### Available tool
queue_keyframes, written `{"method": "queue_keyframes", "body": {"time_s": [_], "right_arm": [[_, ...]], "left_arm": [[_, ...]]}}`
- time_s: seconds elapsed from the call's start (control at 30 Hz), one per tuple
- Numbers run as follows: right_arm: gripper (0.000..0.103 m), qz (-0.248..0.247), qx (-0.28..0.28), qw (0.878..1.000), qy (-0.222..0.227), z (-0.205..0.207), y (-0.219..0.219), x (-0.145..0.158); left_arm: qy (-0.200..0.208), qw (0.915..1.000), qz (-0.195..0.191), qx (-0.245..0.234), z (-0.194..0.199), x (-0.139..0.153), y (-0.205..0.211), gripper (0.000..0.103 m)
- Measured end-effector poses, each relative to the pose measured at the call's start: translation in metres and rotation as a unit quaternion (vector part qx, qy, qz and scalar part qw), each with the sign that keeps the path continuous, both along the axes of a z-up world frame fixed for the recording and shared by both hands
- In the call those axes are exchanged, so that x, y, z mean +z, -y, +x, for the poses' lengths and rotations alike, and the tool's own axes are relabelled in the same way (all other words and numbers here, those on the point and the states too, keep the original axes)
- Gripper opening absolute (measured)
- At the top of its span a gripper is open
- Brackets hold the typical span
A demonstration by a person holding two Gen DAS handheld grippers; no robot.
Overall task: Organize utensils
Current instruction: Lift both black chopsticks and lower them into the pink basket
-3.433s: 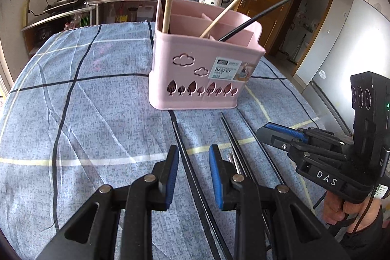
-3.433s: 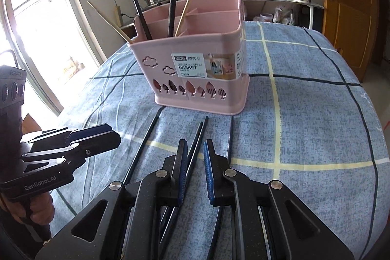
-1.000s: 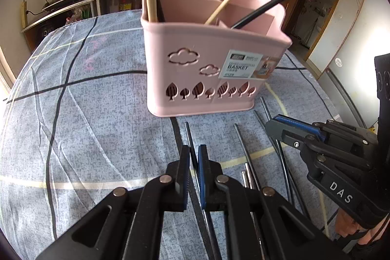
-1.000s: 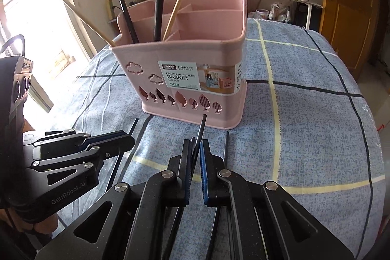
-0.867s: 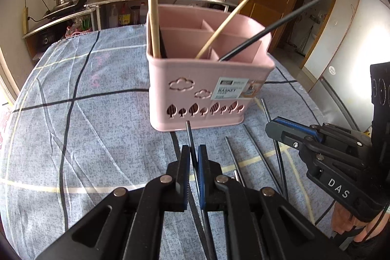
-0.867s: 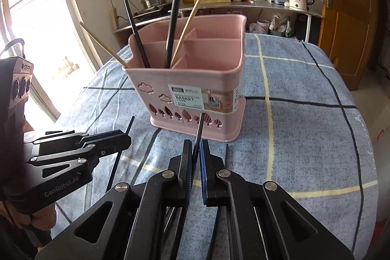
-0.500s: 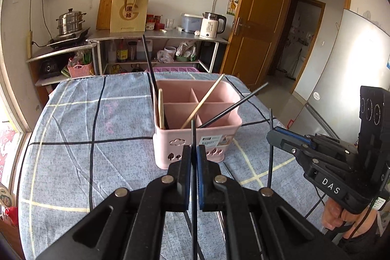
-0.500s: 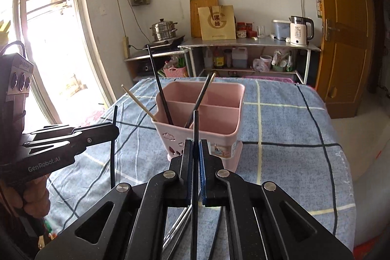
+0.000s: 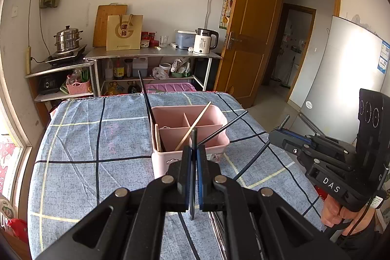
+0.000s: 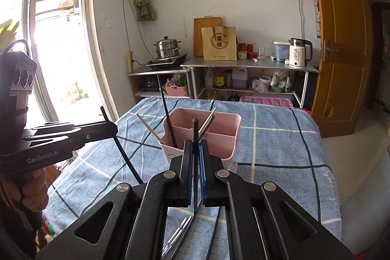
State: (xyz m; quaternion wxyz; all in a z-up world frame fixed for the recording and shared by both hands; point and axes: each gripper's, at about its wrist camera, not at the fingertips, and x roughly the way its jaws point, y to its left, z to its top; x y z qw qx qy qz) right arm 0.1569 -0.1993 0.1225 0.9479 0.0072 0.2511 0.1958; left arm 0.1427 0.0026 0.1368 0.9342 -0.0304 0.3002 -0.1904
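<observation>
A black chopstick [image 9: 193, 150] is being clamped upright in the left gripper [image 9: 193, 172], jaws narrowed onto it. A 2nd black chopstick [image 10: 195, 157] is being gripped the same way by the right gripper [image 10: 195, 174], jaws closed to the stick's width. Both sticks are being held above and short of the pink plastic 4-compartment utensil basket [image 9: 219, 140], which is sitting on the blue checked tablecloth [image 9: 80, 138]. Vertical hold is judged to serve a tip-down drop into a compartment.

Approx. 4 sticks are already being stored in the basket: 2 black, 2 pale wood, all leaning on the rim. Remaining chopsticks [image 10: 180, 233], metal and black, are lying on the cloth on the operator's side of the basket, below the right gripper.

Risk, judged: a stick pivoting in the pads w/ so little contact area; the leaning sticks may be obstructing entry.
</observation>
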Motion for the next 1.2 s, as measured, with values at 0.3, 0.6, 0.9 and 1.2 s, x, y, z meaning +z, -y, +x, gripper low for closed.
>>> {"method": "queue_keyframes", "body": {"time_s": [0.3, 0.6, 0.9, 1.2], "right_arm": [[0.005, 0.001, 0.005, 1.000, 0.014, -0.004, 0.006, 0.011], [0.005, 0.008, 0.017, 0.999, 0.047, 0.003, 0.002, 0.039], [0.005, 0.028, 0.026, 0.995, 0.087, 0.022, -0.011, 0.074], [0.005, 0.040, 0.021, 0.993, 0.109, 0.049, -0.020, 0.088]], "left_arm": [[0.003, 1.0000, -0.002, -0.006, 0.004, 0.011, 0.001, 0.005], [0.027, 0.9995, -0.009, -0.013, 0.014, 0.050, 0.000, 0.005], [0.070, 0.9973, -0.022, -0.006, 0.034, 0.100, -0.006, 0.005], [0.082, 0.9963, -0.022, 0.009, 0.070, 0.108, -0.011, 0.005]]}}
